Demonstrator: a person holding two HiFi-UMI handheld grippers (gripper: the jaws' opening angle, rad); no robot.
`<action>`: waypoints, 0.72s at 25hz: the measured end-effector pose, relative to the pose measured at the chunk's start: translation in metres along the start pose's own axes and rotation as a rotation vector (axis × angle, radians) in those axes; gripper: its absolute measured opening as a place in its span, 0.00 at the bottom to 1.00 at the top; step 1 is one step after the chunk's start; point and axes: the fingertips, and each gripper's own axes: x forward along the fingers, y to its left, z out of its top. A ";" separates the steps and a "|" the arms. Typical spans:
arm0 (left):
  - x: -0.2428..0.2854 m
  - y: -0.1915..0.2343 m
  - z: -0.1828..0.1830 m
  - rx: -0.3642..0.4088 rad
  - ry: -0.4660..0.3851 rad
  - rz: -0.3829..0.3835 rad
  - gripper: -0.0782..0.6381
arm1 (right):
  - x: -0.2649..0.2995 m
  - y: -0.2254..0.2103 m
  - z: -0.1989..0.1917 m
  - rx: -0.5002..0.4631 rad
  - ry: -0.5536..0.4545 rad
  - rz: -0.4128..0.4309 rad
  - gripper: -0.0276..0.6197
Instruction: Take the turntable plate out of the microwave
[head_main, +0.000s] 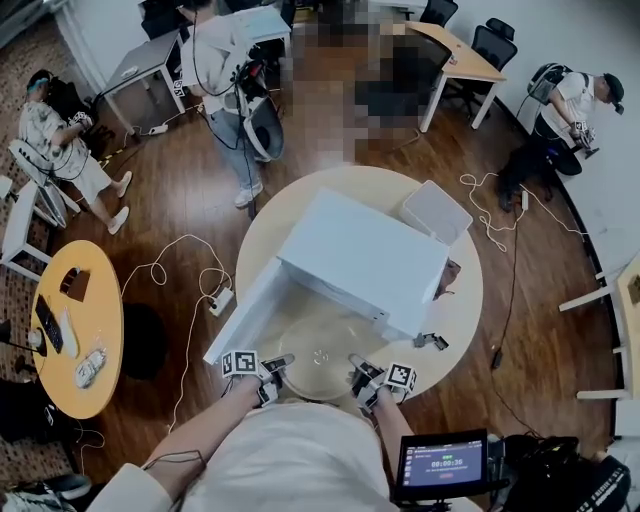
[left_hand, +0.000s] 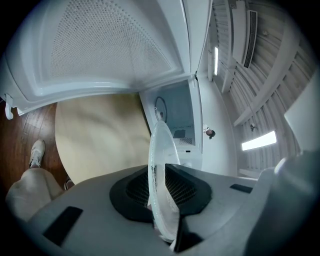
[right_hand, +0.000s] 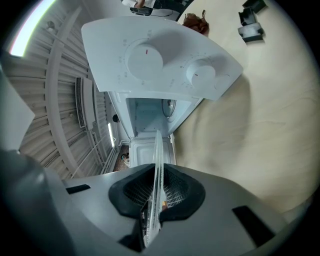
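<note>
Your left tool (head_main: 277, 364) and right tool (head_main: 360, 370) each pinch the rim of the turntable plate (head_main: 320, 352), which sits outside the microwave (head_main: 365, 255), above the counter (head_main: 462, 315). With such narrow bites, uneven twisting could slip or crack the glass. No print is readable; the dials (right_hand: 145, 57) show only ticks.

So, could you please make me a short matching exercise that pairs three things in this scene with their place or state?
Things:
1. turntable plate
2. microwave door
3. white box

Places or states:
A. swung open
B. on the table, behind the microwave
C. gripped at its rim by the left gripper and the right gripper

Pairs: 1-C, 2-A, 3-B
</note>
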 end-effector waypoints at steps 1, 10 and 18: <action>0.000 0.001 0.000 0.000 0.001 0.002 0.18 | 0.000 0.000 0.000 0.001 0.000 0.003 0.09; 0.006 0.008 -0.002 -0.003 0.012 0.020 0.19 | -0.001 -0.008 0.000 0.019 0.001 -0.010 0.09; 0.011 0.016 -0.004 -0.009 0.019 0.031 0.19 | -0.001 -0.020 -0.001 0.039 -0.002 -0.018 0.09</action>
